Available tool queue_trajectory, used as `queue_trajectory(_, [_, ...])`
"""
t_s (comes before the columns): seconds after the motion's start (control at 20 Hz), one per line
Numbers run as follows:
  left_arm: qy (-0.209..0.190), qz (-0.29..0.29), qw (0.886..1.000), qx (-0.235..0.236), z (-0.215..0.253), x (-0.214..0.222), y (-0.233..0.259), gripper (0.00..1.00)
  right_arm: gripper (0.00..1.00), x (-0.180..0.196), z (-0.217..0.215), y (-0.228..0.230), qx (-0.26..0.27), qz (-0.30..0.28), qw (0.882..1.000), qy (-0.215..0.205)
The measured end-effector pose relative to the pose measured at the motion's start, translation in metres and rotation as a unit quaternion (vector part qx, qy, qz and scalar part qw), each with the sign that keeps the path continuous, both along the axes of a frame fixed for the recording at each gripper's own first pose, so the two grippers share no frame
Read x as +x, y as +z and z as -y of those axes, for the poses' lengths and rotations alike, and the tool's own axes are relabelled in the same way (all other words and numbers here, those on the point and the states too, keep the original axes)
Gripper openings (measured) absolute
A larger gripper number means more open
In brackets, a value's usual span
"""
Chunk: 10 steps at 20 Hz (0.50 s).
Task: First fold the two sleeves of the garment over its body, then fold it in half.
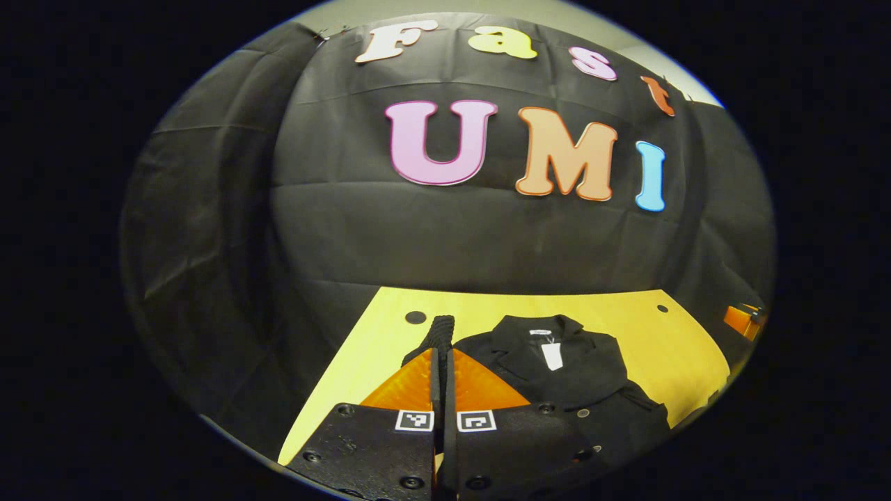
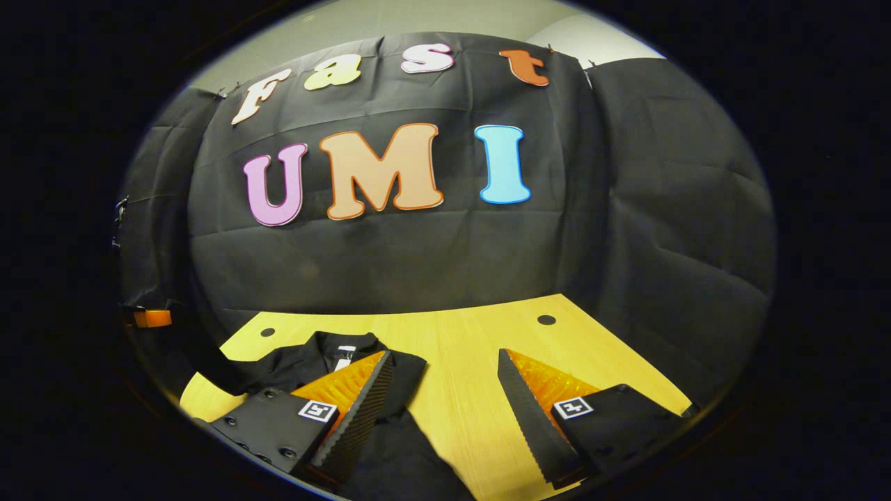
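Observation:
The black collared garment lies flat on the yellow table, collar toward the far wall, with a white label at the neck. One sleeve lies folded over the body on the right in the left gripper view. My left gripper is shut, its tips over the garment's left shoulder edge; I cannot see any cloth between the fingers. In the right gripper view the garment sits at the lower left. My right gripper is open, its left finger above the garment's shoulder and its right finger above bare table.
The table has round holes near its far corners. The black cloth wall stands close behind it. An orange part shows at the right table edge, and another orange part at the far left.

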<state>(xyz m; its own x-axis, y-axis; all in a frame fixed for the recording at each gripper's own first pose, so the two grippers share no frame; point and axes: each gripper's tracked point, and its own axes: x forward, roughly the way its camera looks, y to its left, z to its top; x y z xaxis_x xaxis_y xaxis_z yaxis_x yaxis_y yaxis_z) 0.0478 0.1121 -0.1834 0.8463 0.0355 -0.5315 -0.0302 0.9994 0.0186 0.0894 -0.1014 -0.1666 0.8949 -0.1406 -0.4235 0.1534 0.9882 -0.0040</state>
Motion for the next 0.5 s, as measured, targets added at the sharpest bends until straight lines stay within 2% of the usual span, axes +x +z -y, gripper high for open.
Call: queue_trajectory(0.5, [-0.074,-0.013,0.997,-0.023,0.11,0.043,-0.019,0.0,0.95,-0.029,0.071,0.003,0.003,0.0,0.999,-0.053])
